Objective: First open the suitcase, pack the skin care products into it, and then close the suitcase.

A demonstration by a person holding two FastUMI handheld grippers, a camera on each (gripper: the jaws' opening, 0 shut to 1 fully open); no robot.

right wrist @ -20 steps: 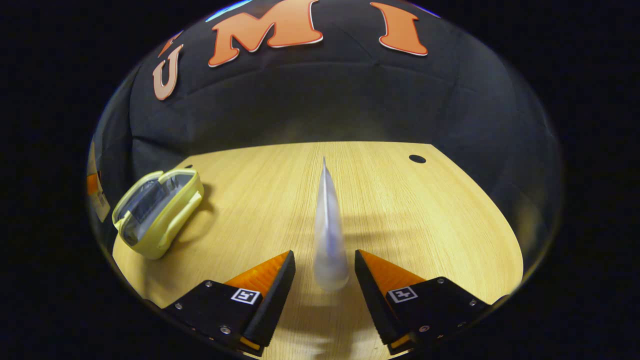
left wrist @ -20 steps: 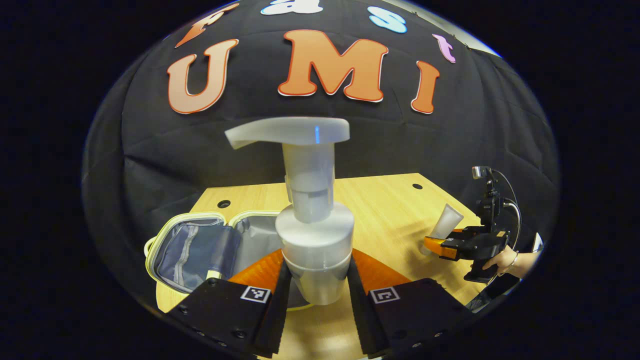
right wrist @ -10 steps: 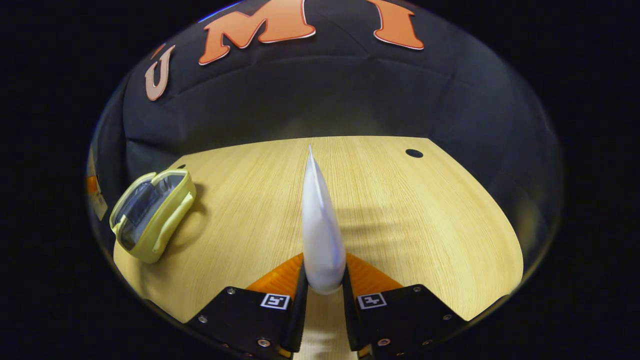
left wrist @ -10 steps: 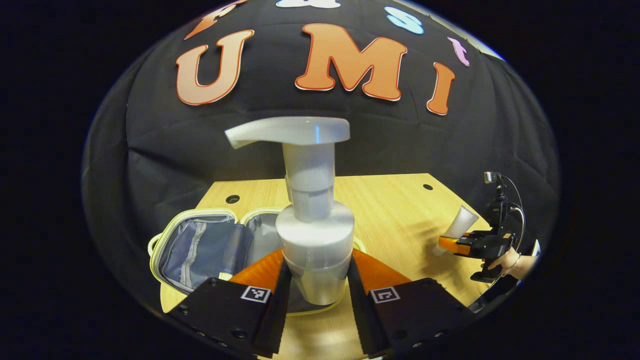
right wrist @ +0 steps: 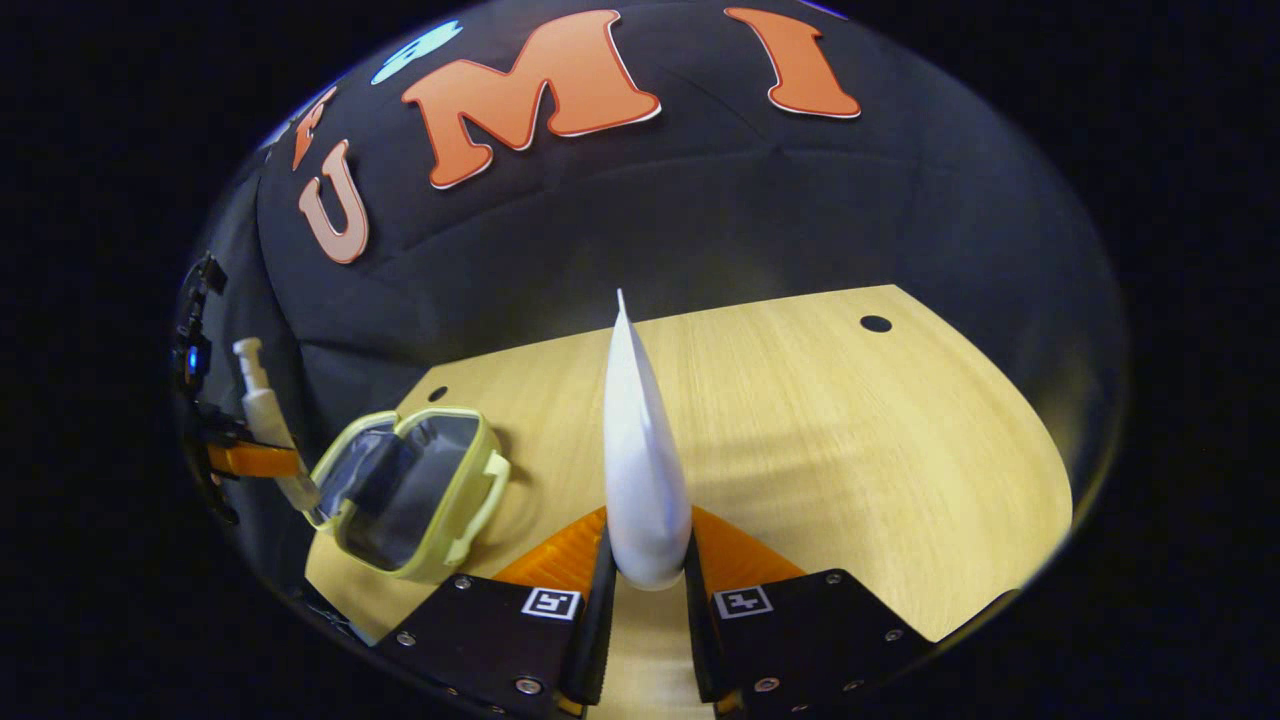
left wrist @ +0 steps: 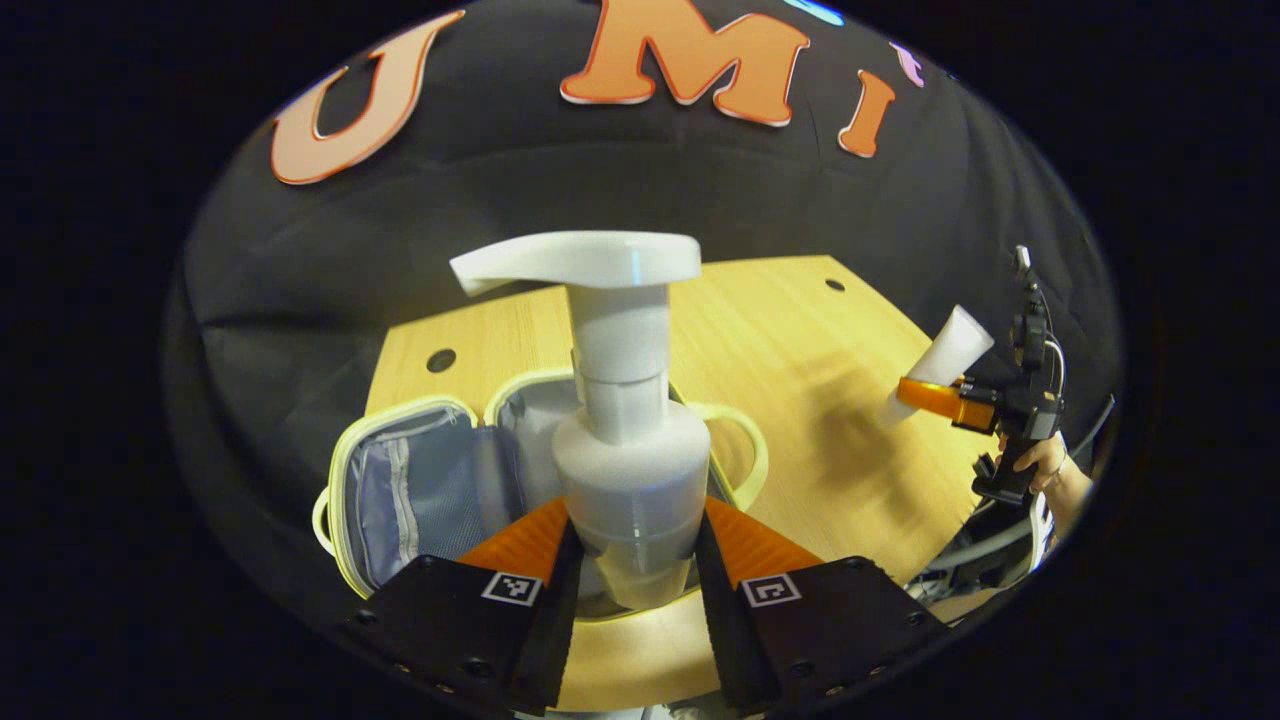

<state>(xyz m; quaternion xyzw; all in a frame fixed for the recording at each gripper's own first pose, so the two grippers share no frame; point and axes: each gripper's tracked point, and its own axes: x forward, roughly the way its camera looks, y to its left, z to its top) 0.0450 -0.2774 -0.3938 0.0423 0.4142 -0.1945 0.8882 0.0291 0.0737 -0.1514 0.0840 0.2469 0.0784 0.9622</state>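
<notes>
The left gripper (left wrist: 630,560) is squeezing the pump bottle (left wrist: 625,470) with both fingers and holding it straight up, just over the open suitcase (left wrist: 420,490). The suitcase is lying flat on the table (left wrist: 800,340), with its lid folded out beside it. Farther out from the suitcase, the right gripper (right wrist: 645,590) is pinching the white tube (right wrist: 640,470) tight near its bottom end and holding it up in the air, well apart from the suitcase. A hand (left wrist: 1040,460) is holding that gripper, past the far side of the suitcase in the left gripper view.

The bottle is tall and top-heavy. If it is let go while standing up, it could tip over and roll out of the suitcase, or stick up so the lid cannot close. The tube is soft and held only at its end, so it could slip or swing as it is moving toward the suitcase.

One second ago the right gripper's fingers were apart around the tube. Now they are closed on it and the tube is lifted. The bottle has come closer over the suitcase.
</notes>
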